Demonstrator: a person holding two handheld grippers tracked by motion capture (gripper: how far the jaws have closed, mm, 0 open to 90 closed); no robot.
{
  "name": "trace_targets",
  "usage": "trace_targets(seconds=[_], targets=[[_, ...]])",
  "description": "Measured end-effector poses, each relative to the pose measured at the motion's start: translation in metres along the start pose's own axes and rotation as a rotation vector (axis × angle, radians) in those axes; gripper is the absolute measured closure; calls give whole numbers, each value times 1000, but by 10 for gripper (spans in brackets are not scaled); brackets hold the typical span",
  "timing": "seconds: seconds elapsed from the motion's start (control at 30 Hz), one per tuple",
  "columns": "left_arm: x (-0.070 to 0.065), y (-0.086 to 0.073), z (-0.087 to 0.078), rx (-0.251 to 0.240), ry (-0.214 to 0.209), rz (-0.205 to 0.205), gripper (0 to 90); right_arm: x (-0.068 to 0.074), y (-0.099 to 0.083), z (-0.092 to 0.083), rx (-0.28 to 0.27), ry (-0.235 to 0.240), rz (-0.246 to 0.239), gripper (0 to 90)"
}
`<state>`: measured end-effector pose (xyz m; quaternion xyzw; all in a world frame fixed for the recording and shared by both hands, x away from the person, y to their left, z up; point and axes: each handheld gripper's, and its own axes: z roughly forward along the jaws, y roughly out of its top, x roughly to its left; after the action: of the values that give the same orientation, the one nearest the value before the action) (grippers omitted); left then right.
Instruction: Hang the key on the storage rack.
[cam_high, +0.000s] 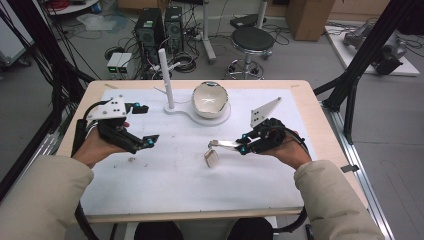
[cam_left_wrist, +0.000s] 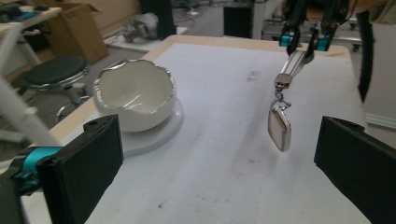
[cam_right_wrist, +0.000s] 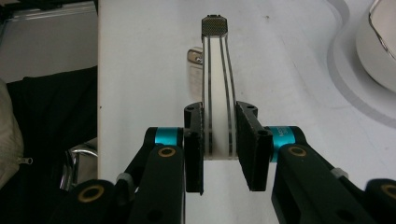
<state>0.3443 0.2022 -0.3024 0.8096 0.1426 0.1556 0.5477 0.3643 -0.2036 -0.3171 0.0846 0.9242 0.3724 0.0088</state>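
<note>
The right tongs (cam_high: 243, 148) are clamped on a stiff, light metal keychain strap (cam_right_wrist: 217, 93); its small tag (cam_left_wrist: 279, 128) dangles loose toward seven o'clock, above the table (cam_high: 165, 185). Grip the strap. The left tongs (cam_high: 141, 125) gape wide, empty.

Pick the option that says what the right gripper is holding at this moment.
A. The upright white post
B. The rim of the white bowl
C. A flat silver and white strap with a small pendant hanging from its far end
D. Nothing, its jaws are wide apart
C: the right gripper is shut on the strap, and the pendant dangles from the strap's end above the table, apart from the bowl.
</note>
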Motion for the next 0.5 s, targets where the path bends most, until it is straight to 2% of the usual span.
trace_targets(seconds=[0.03,0.13,0.33,0.5], targets=[[-1,3,4,16,-15,16,17,1,2,1,0,6,-5,742],[-6,10,20,51,-64,29,17,4,11,4,-12,32,-11,744],[-19,17,53,130,-165,70,24,8,19,9,-10,52,-28,745],[-30,22,75,186,-210,100,24,11,24,13,-15,68,-41,745]])
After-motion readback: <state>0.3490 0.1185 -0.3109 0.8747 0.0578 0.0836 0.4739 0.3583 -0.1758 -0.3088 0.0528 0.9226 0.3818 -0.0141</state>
